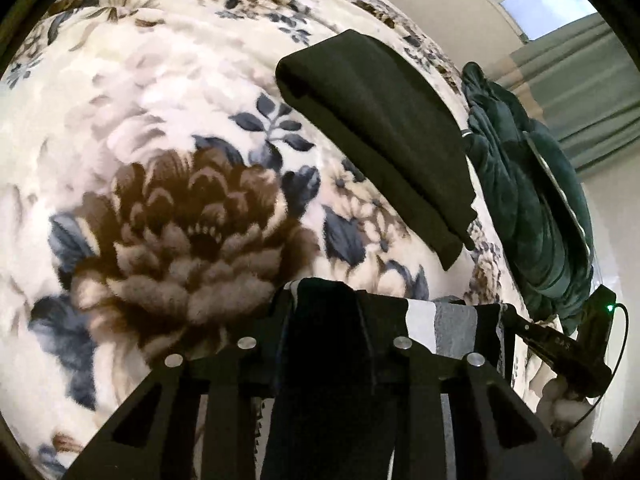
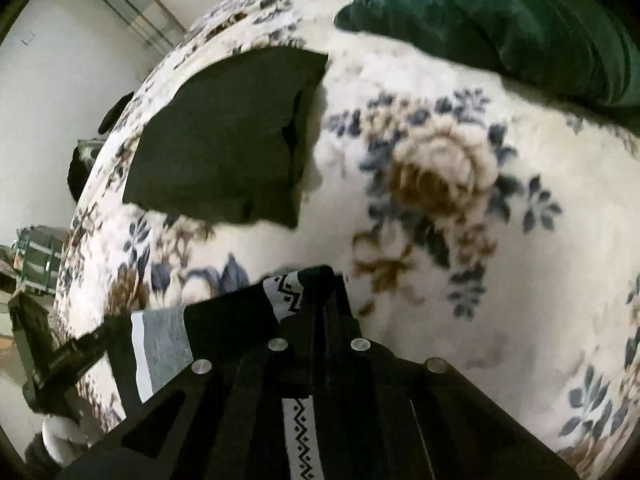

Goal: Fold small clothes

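My left camera looks steeply down along my left gripper (image 1: 344, 300) at the blanket (image 1: 140, 128), close above it, facing toward the wall and window (image 1: 536, 4) at the upper right. My right camera looks down along my right gripper (image 2: 320, 280) just as near, facing the wall past the blanket's left edge. Both views share the folded dark cloth (image 1: 384, 132) (image 2: 224, 136), the green pile (image 1: 528, 184) (image 2: 500, 24) at the far edge, and the striped cloth (image 1: 444, 328) (image 2: 160, 352) stretched between my grippers.
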